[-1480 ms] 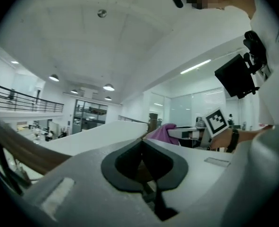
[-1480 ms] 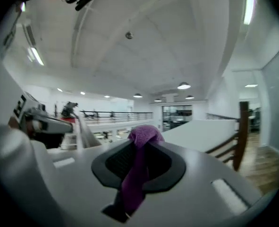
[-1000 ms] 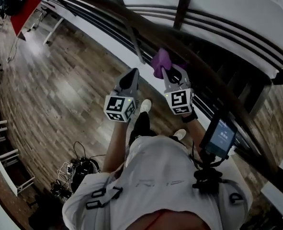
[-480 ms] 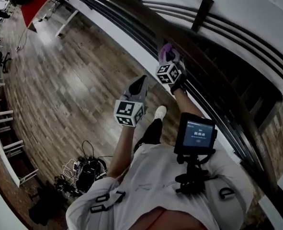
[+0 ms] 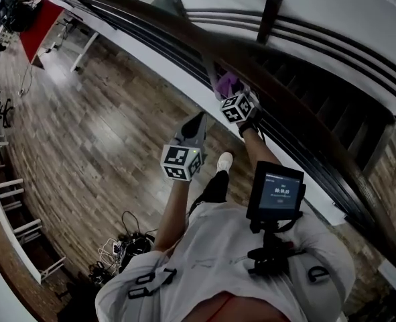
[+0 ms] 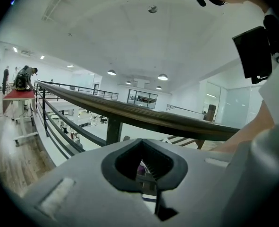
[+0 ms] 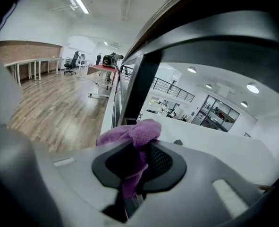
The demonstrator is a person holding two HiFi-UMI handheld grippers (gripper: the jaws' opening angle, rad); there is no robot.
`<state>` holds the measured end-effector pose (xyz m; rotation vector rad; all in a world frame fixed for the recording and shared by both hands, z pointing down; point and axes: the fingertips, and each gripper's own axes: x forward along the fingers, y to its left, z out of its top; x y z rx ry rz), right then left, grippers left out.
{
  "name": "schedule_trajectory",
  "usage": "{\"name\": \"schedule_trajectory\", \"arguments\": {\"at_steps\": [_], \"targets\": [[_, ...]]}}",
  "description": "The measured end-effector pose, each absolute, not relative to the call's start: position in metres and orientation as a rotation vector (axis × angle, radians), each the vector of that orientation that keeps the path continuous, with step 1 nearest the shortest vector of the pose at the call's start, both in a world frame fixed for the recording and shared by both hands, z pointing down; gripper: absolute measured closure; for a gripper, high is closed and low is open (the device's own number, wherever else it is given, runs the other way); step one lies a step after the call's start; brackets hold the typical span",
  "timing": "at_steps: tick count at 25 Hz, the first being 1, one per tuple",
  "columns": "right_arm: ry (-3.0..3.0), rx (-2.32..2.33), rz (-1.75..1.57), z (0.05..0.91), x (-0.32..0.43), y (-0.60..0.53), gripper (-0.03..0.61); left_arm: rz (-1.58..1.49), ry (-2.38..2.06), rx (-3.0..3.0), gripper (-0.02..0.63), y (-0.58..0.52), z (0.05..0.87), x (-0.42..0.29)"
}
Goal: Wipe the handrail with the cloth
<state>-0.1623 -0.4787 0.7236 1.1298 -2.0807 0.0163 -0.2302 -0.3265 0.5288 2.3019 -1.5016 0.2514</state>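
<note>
The dark wooden handrail point(image 5: 184, 29) curves from the upper left down to the right. My right gripper point(image 5: 228, 91) is shut on a purple cloth point(image 5: 226, 82), which is pressed against the rail's near side beside a baluster point(image 5: 212, 66). In the right gripper view the cloth point(image 7: 132, 135) bunches out of the shut jaws right under the rail point(image 7: 215, 27). Lower and left of it, my left gripper point(image 5: 198, 121) hangs shut and empty, apart from the rail. In the left gripper view the handrail point(image 6: 144, 116) runs across just above the left gripper point(image 6: 147, 176).
A dark post point(image 5: 269, 15) and several thin metal rails point(image 5: 151, 35) run below the handrail. A red table point(image 5: 40, 15) stands far off at the upper left. Cables point(image 5: 127, 243) lie on the wood floor behind the person. A screen device point(image 5: 276, 193) hangs at the chest.
The right gripper with the cloth has reached farther out from the body along the rail. The left gripper has stayed about where it was.
</note>
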Motion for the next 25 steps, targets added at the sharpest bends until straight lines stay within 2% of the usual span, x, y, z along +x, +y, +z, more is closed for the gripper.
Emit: {"name": "schedule_trajectory", "arguments": {"at_steps": [8, 15, 19, 25], "targets": [[-1.983, 1.266, 0.165, 0.710, -0.049, -0.413, 0.531, 0.308, -1.254, 2.458, 0.612, -0.310, 0.515, -0.130], [-1.846, 1.529, 0.315, 0.717, 0.059, -0.364, 0.530, 0.357, -1.056, 2.532, 0.612, -0.304, 0.532, -0.087], [-1.761, 1.674, 0.418, 0.712, 0.153, -0.322, 0.531, 0.413, -0.910, 2.587, 0.612, -0.283, 0.535, -0.020], [-1.638, 1.831, 0.477, 0.711, 0.244, -0.275, 0.531, 0.501, -0.632, 2.677, 0.612, -0.242, 0.542, 0.070]]}}
